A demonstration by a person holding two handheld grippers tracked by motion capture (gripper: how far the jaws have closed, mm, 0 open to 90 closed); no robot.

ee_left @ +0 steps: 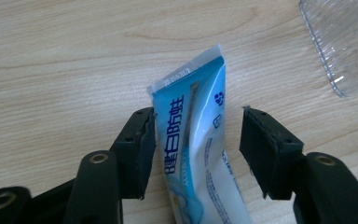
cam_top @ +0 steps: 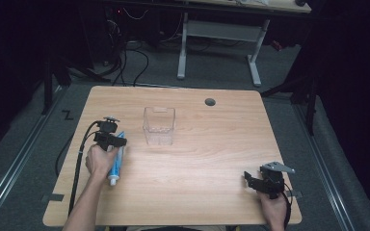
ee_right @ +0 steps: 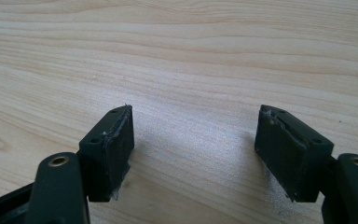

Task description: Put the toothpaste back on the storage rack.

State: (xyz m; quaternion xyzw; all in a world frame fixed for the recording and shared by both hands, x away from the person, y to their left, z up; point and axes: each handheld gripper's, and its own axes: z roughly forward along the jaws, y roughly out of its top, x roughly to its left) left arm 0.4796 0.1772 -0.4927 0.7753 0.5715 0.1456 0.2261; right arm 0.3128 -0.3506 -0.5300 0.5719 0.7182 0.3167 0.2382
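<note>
A blue and white toothpaste tube (cam_top: 117, 158) lies on the wooden table (cam_top: 202, 159) at the left, its white cap toward the person. My left gripper (cam_top: 115, 143) is lowered over the tube's crimped end. In the left gripper view the tube (ee_left: 193, 154) sits between the jaws of the left gripper (ee_left: 196, 140). One pad touches the tube's edge and the other stands apart from it, so the gripper is open. My right gripper (cam_top: 262, 183) rests near the front right corner. Its view shows the right gripper (ee_right: 193, 140) open over bare wood.
A clear plastic box (cam_top: 159, 126) stands upright just right of and beyond the tube, its corner seen in the left gripper view (ee_left: 345, 42). A round cable hole (cam_top: 210, 102) is near the far edge. A desk frame stands on the floor beyond.
</note>
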